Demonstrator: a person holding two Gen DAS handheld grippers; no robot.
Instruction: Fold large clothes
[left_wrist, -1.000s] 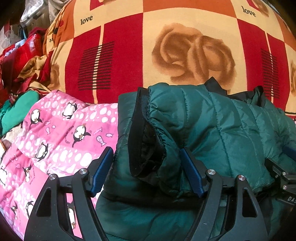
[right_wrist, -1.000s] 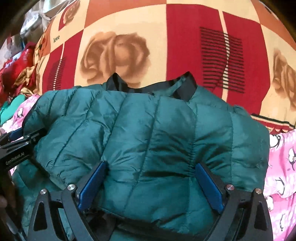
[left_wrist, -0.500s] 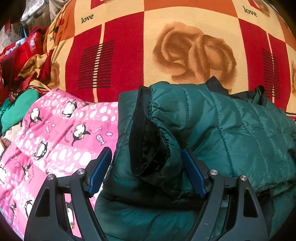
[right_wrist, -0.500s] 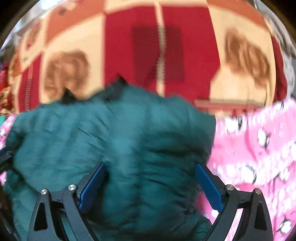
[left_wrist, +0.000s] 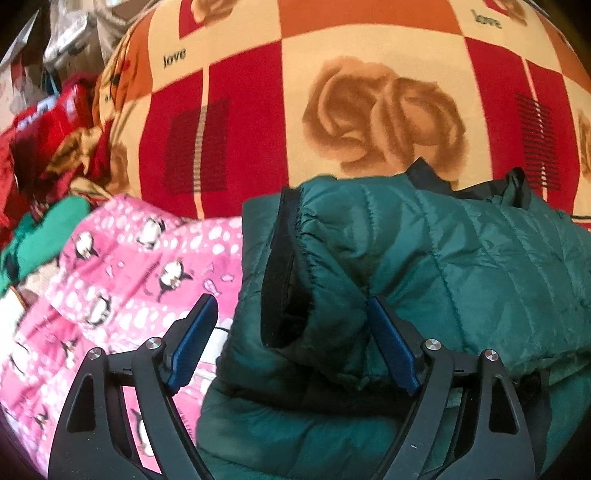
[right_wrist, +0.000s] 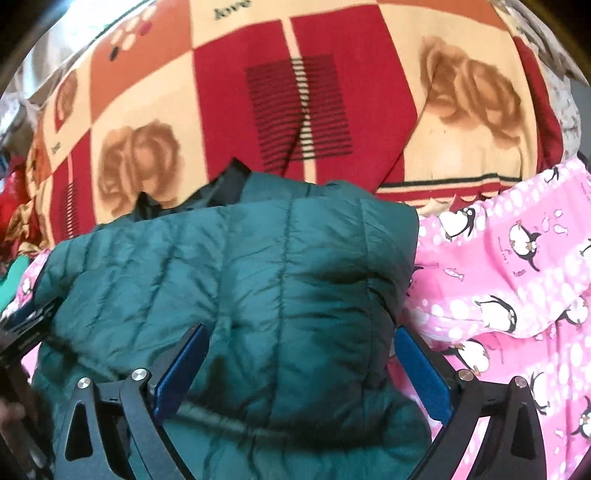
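A dark green quilted jacket (left_wrist: 461, 258) lies folded on a pink penguin-print cloth (left_wrist: 122, 280). Its black-lined sleeve opening (left_wrist: 284, 280) sits between the fingers of my left gripper (left_wrist: 290, 301), whose jaws are opening; the left pad (left_wrist: 192, 343) is clear of the fabric, over the pink cloth. In the right wrist view my right gripper (right_wrist: 301, 329) stands wide over the jacket (right_wrist: 258, 266) near its right edge, with puffed fabric bulging between the blue pads (right_wrist: 421, 373). My left gripper's body (right_wrist: 26, 332) shows at that view's left edge.
A red, orange and cream blanket with roses (left_wrist: 369, 110) covers the surface behind the jacket. Red and green clothes (left_wrist: 48, 229) are piled at the far left. The pink cloth (right_wrist: 517, 295) spreads out to the right of the jacket.
My right gripper has slid rightward over the jacket, so the pink cloth now fills the right of its view. The left gripper's fingers stand slightly wider apart.
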